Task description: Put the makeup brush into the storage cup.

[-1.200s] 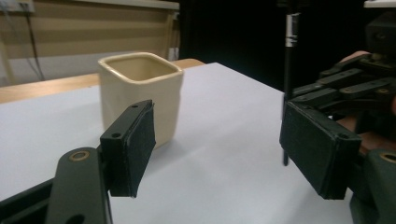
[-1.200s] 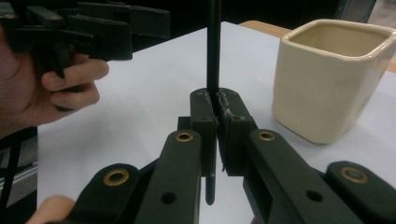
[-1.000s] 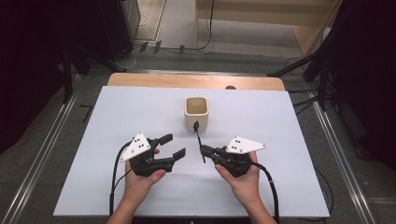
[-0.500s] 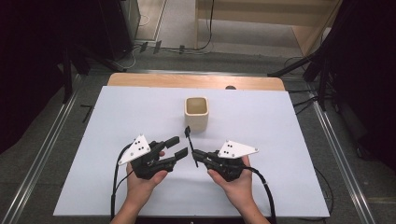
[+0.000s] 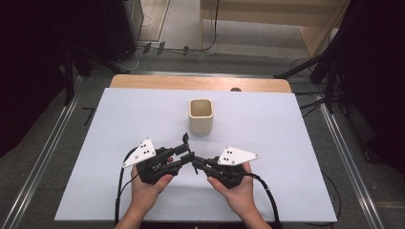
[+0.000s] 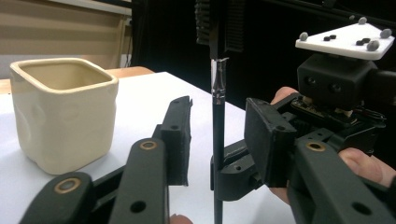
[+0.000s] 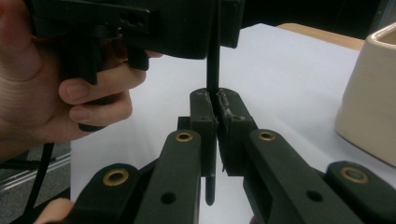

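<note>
A thin black stick with a silver band [image 6: 217, 116], like a small brush, stands upright just above the white table. My right gripper [image 7: 215, 109] is shut on its lower end, where the stick [image 7: 213, 70] rises from the pads. My left gripper [image 6: 219, 135] has its jaws on either side of the stick and has just been closing, with a gap left on each side. From above, the left gripper [image 5: 185, 151] and the right gripper [image 5: 196, 163] meet tip to tip in front of a cream cup [image 5: 200, 116].
The cream cup [image 6: 63, 114] stands empty just beyond the grippers, also at the right edge of the right gripper view [image 7: 373, 98]. The white sheet [image 5: 286, 143] covers the table, with a wooden strip [image 5: 143, 82] along the far edge. Dark equipment and cables surround the table.
The right gripper has carried the stick leftward to the left gripper. The left jaws have narrowed around it. The left hand has stayed in place.
</note>
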The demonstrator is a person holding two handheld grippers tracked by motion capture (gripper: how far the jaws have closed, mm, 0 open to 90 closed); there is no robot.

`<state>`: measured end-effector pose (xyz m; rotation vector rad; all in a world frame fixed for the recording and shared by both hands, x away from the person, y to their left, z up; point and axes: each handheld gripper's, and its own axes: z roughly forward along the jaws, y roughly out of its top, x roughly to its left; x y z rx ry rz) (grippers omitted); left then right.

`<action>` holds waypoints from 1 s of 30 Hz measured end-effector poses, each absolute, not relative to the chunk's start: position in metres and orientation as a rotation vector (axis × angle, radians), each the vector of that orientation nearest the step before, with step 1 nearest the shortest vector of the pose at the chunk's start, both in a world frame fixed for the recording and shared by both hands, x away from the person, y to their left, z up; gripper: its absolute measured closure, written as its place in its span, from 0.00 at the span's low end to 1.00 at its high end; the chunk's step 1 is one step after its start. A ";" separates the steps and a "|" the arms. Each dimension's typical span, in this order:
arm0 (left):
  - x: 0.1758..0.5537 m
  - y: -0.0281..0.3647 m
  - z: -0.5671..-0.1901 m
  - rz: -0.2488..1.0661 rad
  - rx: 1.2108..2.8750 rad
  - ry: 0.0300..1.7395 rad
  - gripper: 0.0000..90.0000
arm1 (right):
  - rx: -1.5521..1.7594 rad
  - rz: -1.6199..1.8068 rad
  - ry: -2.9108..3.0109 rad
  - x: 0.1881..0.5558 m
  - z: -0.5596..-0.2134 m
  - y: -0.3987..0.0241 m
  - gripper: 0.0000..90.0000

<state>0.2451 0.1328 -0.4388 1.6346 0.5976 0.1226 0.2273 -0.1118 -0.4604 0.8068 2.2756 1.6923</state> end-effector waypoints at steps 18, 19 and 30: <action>0.245 0.133 -0.439 0.117 1.645 0.600 0.95 | 0.769 1.688 2.299 0.226 -0.464 -0.105 0.97; 0.245 0.134 -0.438 0.107 1.640 0.595 0.96 | 0.766 1.688 2.296 0.226 -0.464 -0.105 0.97; 0.249 0.149 -0.434 0.158 1.618 0.618 0.96 | 0.894 1.640 2.152 0.228 -0.473 -0.115 0.00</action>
